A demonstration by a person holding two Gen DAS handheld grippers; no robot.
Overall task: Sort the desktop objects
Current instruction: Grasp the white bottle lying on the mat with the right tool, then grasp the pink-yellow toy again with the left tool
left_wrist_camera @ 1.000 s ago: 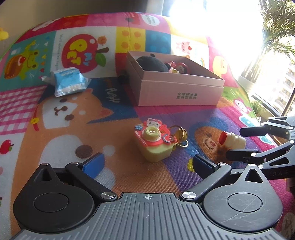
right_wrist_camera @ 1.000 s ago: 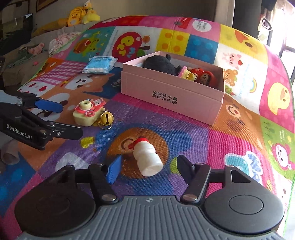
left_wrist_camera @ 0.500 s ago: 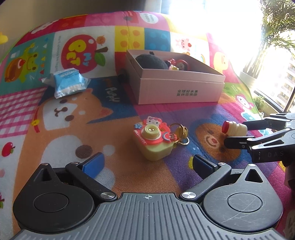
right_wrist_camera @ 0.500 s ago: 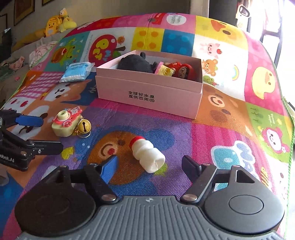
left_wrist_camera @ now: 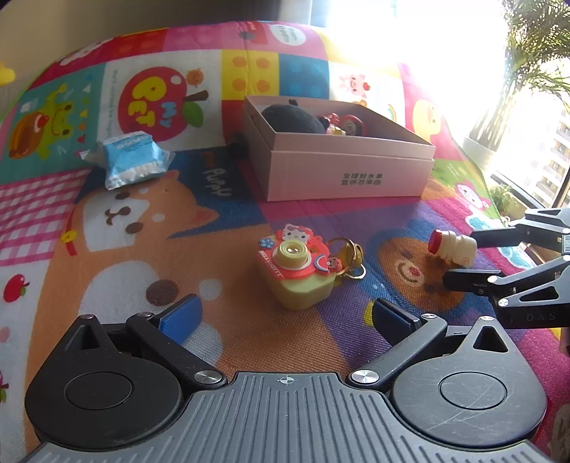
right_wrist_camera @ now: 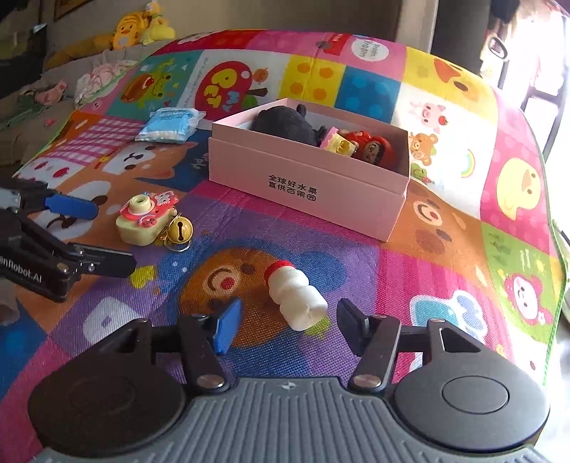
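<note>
A small white bottle with a red cap (right_wrist_camera: 296,297) lies on its side on the play mat, between the open fingers of my right gripper (right_wrist_camera: 288,329); it also shows in the left wrist view (left_wrist_camera: 453,246). A yellow toy camera with a gold bell keyring (left_wrist_camera: 298,272) lies just ahead of my open, empty left gripper (left_wrist_camera: 281,318); it also shows in the right wrist view (right_wrist_camera: 148,219). A pink open box (left_wrist_camera: 342,174) holds a black plush and red toys; it also shows in the right wrist view (right_wrist_camera: 306,187).
A blue-and-white packet (left_wrist_camera: 132,162) lies at the far left of the colourful mat (left_wrist_camera: 107,249). Plush toys and cloths (right_wrist_camera: 139,28) lie beyond the mat's far edge. A bright window with a plant (left_wrist_camera: 527,71) is at the right.
My right gripper has closed in on the white bottle, so its fingers now flank it. The left gripper has stayed open in front of the toy camera.
</note>
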